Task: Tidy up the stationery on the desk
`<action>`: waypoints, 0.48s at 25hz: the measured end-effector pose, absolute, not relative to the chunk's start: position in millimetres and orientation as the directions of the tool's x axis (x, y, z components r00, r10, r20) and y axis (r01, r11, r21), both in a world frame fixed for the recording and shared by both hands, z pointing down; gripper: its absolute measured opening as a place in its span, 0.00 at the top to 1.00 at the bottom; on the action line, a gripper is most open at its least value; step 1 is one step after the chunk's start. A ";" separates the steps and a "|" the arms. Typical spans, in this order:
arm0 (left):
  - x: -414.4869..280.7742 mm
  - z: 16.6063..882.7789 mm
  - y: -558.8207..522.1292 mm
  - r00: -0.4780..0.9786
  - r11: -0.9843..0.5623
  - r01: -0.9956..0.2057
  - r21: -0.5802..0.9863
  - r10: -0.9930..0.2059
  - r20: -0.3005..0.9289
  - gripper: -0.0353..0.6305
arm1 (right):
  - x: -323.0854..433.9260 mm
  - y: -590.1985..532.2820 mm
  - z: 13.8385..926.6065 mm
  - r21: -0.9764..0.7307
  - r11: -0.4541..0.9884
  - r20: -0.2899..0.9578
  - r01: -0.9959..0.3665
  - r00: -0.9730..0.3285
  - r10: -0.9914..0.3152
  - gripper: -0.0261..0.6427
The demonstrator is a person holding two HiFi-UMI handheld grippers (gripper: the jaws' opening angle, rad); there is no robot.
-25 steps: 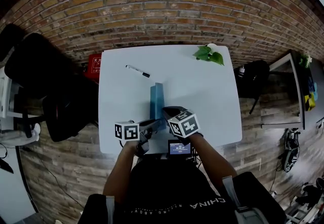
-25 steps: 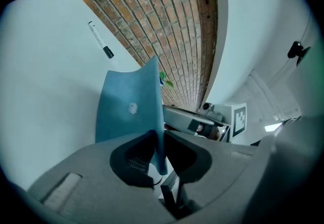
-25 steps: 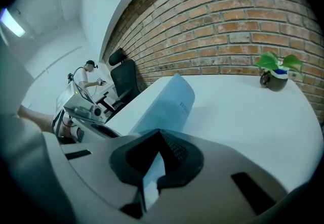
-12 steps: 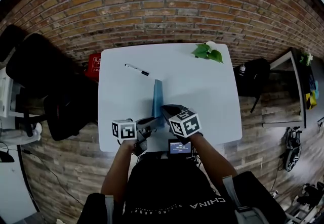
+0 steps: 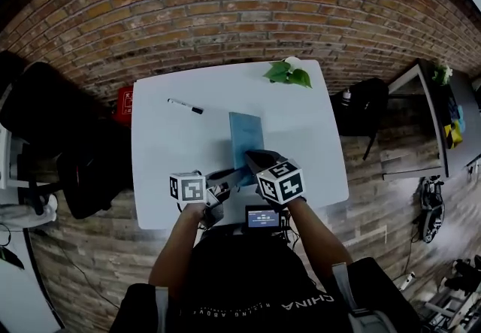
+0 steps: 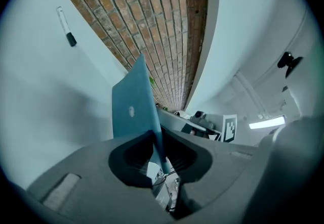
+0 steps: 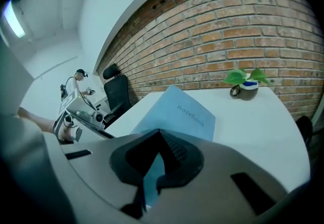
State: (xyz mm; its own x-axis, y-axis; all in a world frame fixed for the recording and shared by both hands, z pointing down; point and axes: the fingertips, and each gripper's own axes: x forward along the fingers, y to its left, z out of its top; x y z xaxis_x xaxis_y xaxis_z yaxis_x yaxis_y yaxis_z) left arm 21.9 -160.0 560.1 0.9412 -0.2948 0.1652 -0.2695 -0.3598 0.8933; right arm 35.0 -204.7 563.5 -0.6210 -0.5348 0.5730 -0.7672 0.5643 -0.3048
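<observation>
Around: marker (image 5: 185, 106) at far-left of white worktop (image 5: 165, 151), well apart from tools. Potted plant (image 5: 286, 73) at far edge. Red box (image 5: 123, 102) and black chair (image 5: 45, 113) off worktop's left side. Nothing blocks either tool.

Blue notebook (image 5: 246, 136) mid-worktop, near end at both tools. Left tool (image 5: 225, 185) clenched on its edge; right tool (image 5: 252, 164) clenched on its near corner.

Change: half second earlier notebook showed as thin, edge-on sliver; now broad cover faces up, tilted.
</observation>
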 end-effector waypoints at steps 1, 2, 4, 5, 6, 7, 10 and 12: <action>31.5 558.3 -159.7 0.948 -0.364 -0.254 0.896 -0.276 0.157 0.85 | 44.7 -204.6 562.1 -0.300 0.551 0.572 -0.778 -0.609 -0.549 0.95; 40.8 556.9 -159.7 0.954 -0.367 -0.240 0.899 -0.260 0.149 0.85 | 54.5 -204.6 560.4 -0.297 0.537 0.571 -0.790 -0.598 -0.563 0.95; 58.0 553.3 -160.6 0.964 -0.370 -0.210 0.905 -0.234 0.128 0.85 | 73.6 -205.1 556.0 -0.292 0.507 0.567 -0.811 -0.573 -0.591 0.95; 66.0 551.1 -161.3 0.968 -0.373 -0.195 0.907 -0.224 0.116 0.85 | 82.2 -205.6 553.6 -0.287 0.493 0.565 -0.821 -0.561 -0.605 0.95; 73.3 549.3 -162.1 0.971 -0.375 -0.182 0.909 -0.215 0.106 0.85 | 90.2 -206.2 551.4 -0.282 0.481 0.564 -0.830 -0.549 -0.617 0.95; 80.0 548.3 -162.8 0.973 -0.377 -0.172 0.910 -0.208 0.098 0.85 | 97.5 -206.8 550.1 -0.278 0.470 0.564 -0.838 -0.538 -0.626 0.95; 92.8 550.2 -163.8 0.976 -0.379 -0.165 0.911 -0.193 0.096 0.85 | 111.5 -207.3 551.9 -0.271 0.452 0.574 -0.850 -0.520 -0.633 0.95; 92.2 554.4 -164.0 0.975 -0.375 -0.177 0.910 -0.196 0.109 0.85 | 110.7 -207.4 557.4 -0.272 0.456 0.584 -0.848 -0.521 -0.622 0.95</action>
State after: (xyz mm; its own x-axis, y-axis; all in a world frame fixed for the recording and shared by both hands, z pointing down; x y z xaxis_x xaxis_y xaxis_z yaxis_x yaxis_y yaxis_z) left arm 92.2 -164.0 554.4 0.9745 -0.1961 0.1089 -0.1771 -0.3749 0.9100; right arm 110.7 -207.4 557.4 -0.5214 -0.6224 0.5838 -0.8478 0.4556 -0.2715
